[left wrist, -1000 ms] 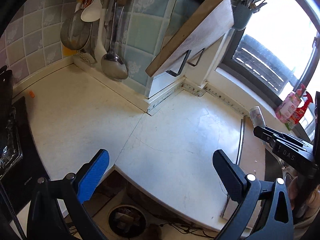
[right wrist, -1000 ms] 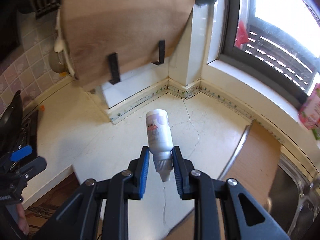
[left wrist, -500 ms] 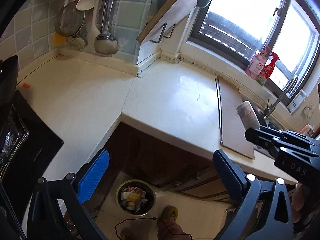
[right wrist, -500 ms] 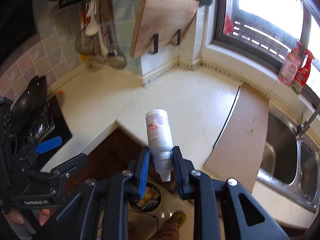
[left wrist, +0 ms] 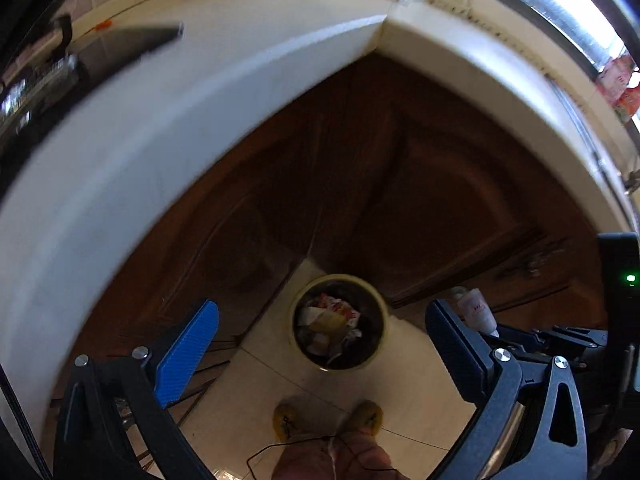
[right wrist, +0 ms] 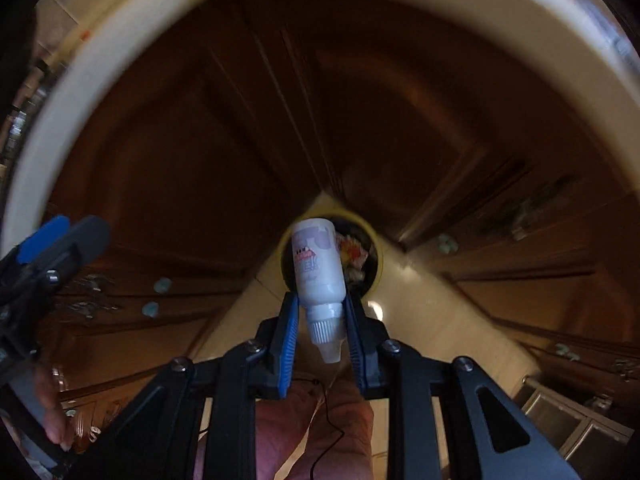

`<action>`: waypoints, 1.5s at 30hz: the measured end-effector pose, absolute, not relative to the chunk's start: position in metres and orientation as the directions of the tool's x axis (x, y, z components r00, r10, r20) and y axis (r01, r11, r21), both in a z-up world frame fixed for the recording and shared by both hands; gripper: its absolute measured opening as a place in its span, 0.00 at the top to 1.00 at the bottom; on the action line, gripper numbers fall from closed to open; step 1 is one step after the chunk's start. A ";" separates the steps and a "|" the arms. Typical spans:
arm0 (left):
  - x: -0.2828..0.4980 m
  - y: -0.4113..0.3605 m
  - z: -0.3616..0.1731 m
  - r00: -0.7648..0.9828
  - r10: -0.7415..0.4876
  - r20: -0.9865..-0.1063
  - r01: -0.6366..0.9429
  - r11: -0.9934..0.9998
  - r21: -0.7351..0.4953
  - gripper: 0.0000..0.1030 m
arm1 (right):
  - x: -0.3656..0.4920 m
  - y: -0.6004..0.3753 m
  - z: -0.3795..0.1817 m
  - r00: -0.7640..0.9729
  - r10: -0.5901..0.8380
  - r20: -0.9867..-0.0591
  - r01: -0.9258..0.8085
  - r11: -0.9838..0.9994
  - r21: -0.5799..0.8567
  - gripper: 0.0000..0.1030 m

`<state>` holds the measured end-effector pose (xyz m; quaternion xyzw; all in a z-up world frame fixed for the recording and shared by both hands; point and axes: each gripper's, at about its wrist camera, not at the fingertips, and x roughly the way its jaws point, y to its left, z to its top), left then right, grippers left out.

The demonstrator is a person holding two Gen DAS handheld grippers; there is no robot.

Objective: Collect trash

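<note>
My right gripper is shut on a small white plastic bottle, gripped near its ribbed cap, with the base pointing down towards the bin. The round yellow-rimmed trash bin stands on the floor right below, partly hidden by the bottle. In the left wrist view the bin shows between the fingers, full of crumpled wrappers. My left gripper is open and empty above it. The bottle and the right gripper show at the right.
Dark brown cabinet doors form a corner behind the bin. The white countertop edge curves overhead. The floor is pale tile. The person's feet in yellow slippers stand just in front of the bin, with a thin black cable.
Both grippers have swung down from the countertop towards the floor. The bin is now centred and larger in both views. The right gripper still holds the bottle.
</note>
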<state>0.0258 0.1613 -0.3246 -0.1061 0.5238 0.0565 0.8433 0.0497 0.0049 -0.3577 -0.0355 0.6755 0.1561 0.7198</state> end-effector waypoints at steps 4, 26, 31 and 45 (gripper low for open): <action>0.026 0.169 -0.368 0.415 0.026 -0.909 -0.241 0.967 -0.083 0.01 | 0.056 0.017 -0.421 -0.023 0.156 -0.987 -0.284 0.946 0.156 0.77; 0.043 0.174 -0.379 0.396 0.034 -0.918 -0.234 0.970 -0.065 0.01 | 0.085 0.009 -0.464 -0.028 0.245 -0.969 -0.219 0.944 0.245 0.45; 0.045 0.167 -0.354 0.410 0.032 -0.911 -0.222 0.973 -0.066 0.01 | 0.076 -0.001 -0.415 0.003 0.292 -0.956 -0.193 0.938 0.286 0.45; 0.039 0.143 -0.212 0.475 0.017 -0.880 -0.173 0.982 -0.075 0.01 | 0.039 -0.039 -0.220 0.195 0.385 -0.902 -0.224 0.913 0.342 0.45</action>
